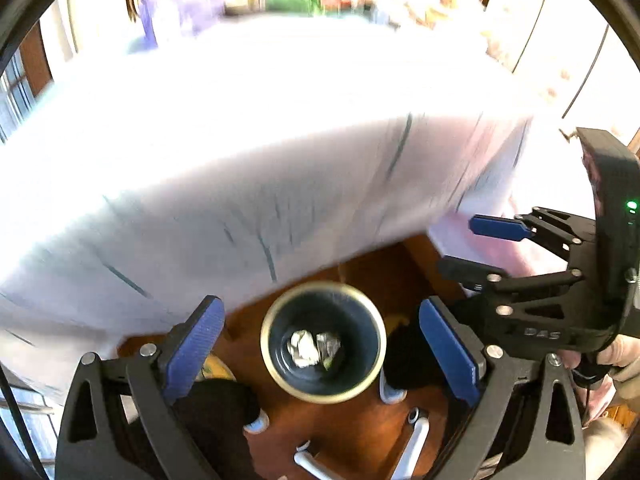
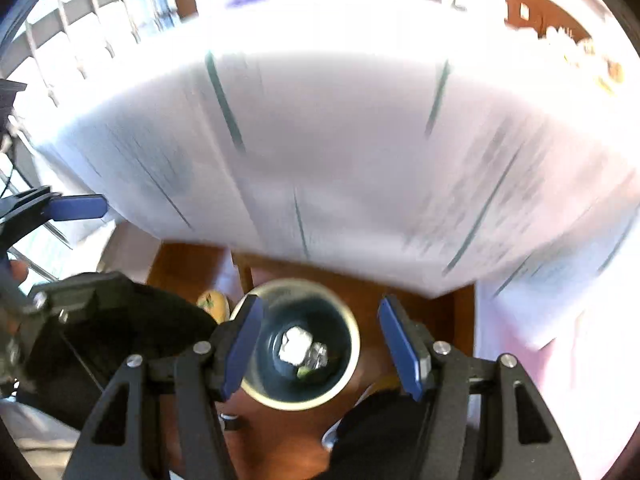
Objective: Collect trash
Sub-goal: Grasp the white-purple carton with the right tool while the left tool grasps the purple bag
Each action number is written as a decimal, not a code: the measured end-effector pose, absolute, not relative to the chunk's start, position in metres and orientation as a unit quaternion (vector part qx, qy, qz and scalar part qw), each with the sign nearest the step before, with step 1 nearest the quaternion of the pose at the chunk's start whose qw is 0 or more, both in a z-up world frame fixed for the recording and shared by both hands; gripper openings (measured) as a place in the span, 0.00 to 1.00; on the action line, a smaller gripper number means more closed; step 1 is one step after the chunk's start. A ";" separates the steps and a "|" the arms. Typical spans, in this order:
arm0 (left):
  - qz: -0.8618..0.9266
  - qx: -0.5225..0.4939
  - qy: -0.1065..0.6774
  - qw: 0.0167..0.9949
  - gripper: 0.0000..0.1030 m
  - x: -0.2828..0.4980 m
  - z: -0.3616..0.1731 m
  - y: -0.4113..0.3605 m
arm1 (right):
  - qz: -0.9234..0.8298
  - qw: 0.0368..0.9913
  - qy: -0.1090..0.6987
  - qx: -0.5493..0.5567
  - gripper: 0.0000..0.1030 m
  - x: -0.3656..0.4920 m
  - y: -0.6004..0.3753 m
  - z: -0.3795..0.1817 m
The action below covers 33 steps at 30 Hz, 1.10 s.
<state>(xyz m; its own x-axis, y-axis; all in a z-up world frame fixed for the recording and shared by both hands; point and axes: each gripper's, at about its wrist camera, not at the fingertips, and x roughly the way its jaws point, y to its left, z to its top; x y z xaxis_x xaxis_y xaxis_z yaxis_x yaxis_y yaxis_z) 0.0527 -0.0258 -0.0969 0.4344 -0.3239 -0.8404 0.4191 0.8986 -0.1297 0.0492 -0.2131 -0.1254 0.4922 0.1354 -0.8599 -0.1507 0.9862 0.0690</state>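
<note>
1. A wide surface (image 1: 248, 128) draped in a white cloth with thin dark stripes fills the upper part of both views, blurred; blurred colourful clutter sits along its far edge.
2. Below the cloth's hanging edge lies a reddish-brown wooden floor (image 1: 360, 432).
3. On that floor stands a round dark bin (image 1: 323, 342) with a pale rim, open at the top and seen from above.
4. The left gripper (image 1: 320, 344) hangs over the bin, its blue-padded jaws spread wide and holding nothing.
5. The right gripper (image 2: 320, 346) hangs beside it, jaws likewise spread and empty, framing the bin's mouth.
6. At the bottom of the bin lies the trash: crumpled white paper (image 2: 295, 345) next to a clear, shiny wrapper (image 2: 319, 356).
</note>
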 end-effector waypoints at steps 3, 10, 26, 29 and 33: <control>-0.209 0.057 0.465 0.858 0.94 0.064 -0.053 -0.023 | 0.089 0.886 0.455 -0.014 0.59 0.049 -0.222 -0.071; -0.158 0.051 0.435 0.885 0.94 0.117 0.025 -0.007 | 0.070 0.910 0.408 -0.020 0.59 0.087 -0.246 0.019; -0.094 -0.054 0.549 0.829 0.94 0.321 -0.008 0.019 | -0.064 0.877 0.464 0.108 0.60 0.288 -0.345 0.007; -0.095 -0.063 0.564 0.818 0.94 0.337 -0.018 0.017 | -0.074 0.866 0.478 0.126 0.60 0.311 -0.355 -0.007; -0.093 -0.056 0.574 0.812 0.94 0.354 -0.029 0.006 | -0.075 0.859 0.491 0.125 0.60 0.327 -0.356 -0.021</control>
<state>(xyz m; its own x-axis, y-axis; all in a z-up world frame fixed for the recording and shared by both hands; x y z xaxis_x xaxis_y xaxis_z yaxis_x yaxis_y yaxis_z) 0.3541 0.0056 -0.0293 0.3234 -0.2161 -0.9213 0.0874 0.9762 -0.1983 0.3273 -0.3556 -0.0211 0.5076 -0.0065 -0.8616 0.2511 0.9577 0.1407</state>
